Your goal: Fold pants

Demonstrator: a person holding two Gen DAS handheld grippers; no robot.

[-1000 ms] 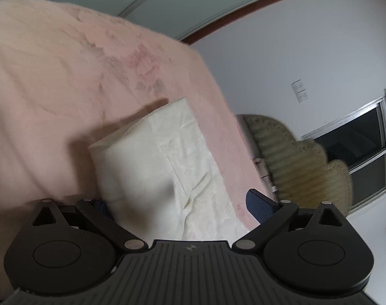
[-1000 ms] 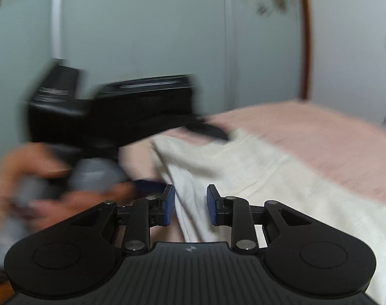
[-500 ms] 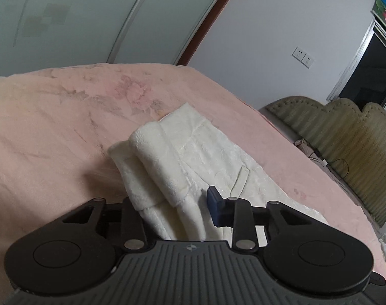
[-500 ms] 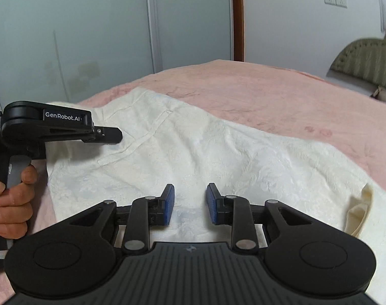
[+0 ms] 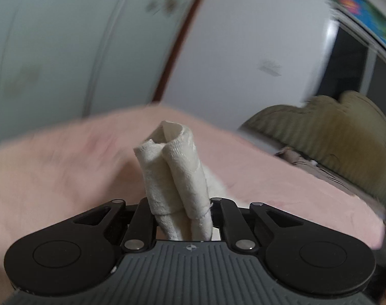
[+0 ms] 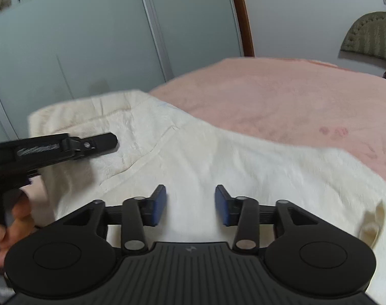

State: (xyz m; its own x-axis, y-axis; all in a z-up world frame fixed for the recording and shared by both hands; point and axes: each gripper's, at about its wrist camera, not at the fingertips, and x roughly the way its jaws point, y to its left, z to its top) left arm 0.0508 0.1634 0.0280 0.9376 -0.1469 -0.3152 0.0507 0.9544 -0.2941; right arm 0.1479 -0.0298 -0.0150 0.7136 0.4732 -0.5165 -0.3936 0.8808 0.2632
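Observation:
The cream-white pants (image 6: 193, 152) lie spread across a pink bedspread (image 6: 294, 94). In the left wrist view my left gripper (image 5: 181, 203) is shut on a bunched edge of the pants (image 5: 172, 167), which stands up between the fingers above the bed. In the right wrist view my right gripper (image 6: 190, 203) is open and empty, low over the middle of the pants. The left gripper also shows in the right wrist view (image 6: 65, 147), at the left end of the pants, with a hand below it.
Grey-green wardrobe doors (image 6: 91, 38) and a brown door frame (image 6: 241, 15) stand behind the bed. An olive padded headboard (image 5: 332, 137) is at the right, with a window (image 5: 358, 71) above it.
My left gripper has closed on the pants edge and lifted it, with the view swinging up. My right gripper has opened wider and stayed over the pants.

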